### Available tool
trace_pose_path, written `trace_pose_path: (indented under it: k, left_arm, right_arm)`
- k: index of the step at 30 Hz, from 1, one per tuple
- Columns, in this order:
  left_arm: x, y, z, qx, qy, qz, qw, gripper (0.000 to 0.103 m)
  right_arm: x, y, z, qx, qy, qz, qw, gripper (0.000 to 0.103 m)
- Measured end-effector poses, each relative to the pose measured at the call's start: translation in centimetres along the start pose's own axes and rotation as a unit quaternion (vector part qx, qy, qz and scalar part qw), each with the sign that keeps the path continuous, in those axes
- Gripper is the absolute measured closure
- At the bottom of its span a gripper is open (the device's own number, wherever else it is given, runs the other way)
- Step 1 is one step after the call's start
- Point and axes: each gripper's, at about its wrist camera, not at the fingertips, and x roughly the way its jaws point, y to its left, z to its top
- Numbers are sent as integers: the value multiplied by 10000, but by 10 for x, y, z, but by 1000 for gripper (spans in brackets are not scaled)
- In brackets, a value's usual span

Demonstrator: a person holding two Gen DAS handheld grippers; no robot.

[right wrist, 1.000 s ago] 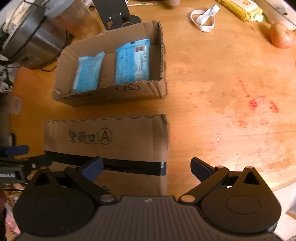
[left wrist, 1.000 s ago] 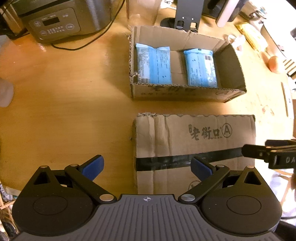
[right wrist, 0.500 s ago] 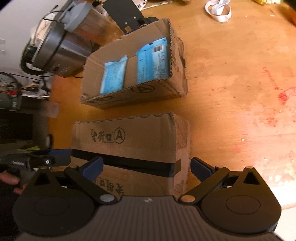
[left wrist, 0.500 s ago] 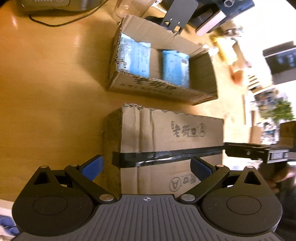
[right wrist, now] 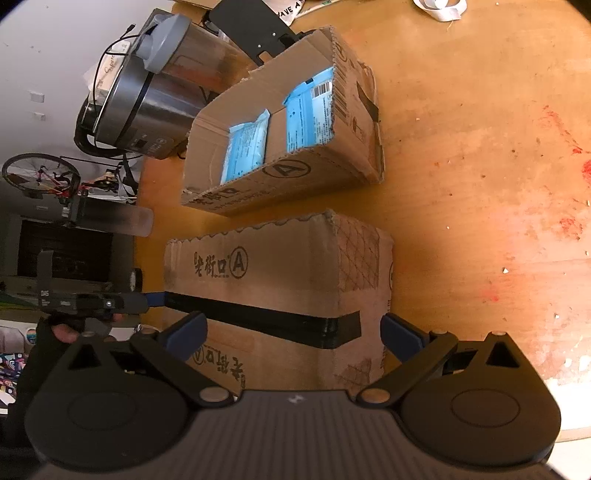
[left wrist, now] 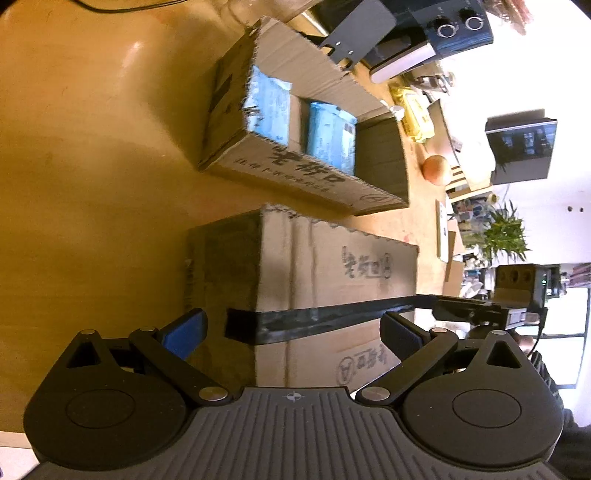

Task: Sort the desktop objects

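Note:
A closed cardboard box (left wrist: 332,280) sealed with black tape lies on the wooden table, also in the right wrist view (right wrist: 280,288). My left gripper (left wrist: 291,330) is open at the box's left end, its fingers spread wide over that corner. My right gripper (right wrist: 291,330) is open at the box's right end, straddling the tape. Behind it stands an open cardboard box (left wrist: 303,173) holding two blue packets (left wrist: 328,136), also seen in the right wrist view (right wrist: 310,110). Each gripper shows side-on in the other's view.
A steel rice cooker (right wrist: 147,99) and a jug (right wrist: 192,48) stand behind the open box. A black stand (left wrist: 354,33), a yellow packet (left wrist: 415,110) and an onion (left wrist: 436,170) lie at the far right. A white band (right wrist: 439,7) lies further back. The table edge runs near my right gripper.
Both grippers have dropped lower and tilted outward to the closed box's two ends. Their fingers stay open. The boxes have not moved.

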Motion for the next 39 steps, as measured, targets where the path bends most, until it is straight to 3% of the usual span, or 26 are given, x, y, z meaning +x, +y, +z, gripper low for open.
trace_pose_path:
  k: [1,3,7,12,13,39]
  left_arm:
    - [1,2,0,-13,5,9,10000,2]
    - [2,5,0,-37,16,33,10000,15]
    - [5,7,0,-31,11,208,9998,38]
    - [2,11,-1,-56,-30,202,9998,43]
    - [2,12,-1,-61,-37,195,9998,43]
    - [-19,-4,-6,63,-188,381,9991,48]
  right_arm:
    - [1,-1,0,-10,4,11,10000,3]
    - [2,-1,0,-19,9,26,10000,6]
    - [3,-4,1,-4,-3,27,10000,25]
    - [1,-7,0,-63,-50,-140,9999,55]
    - [1,-8,0,-69,-41,-161,9998,57]
    - [-12,2,-2,-13,-28,-94,10000,66]
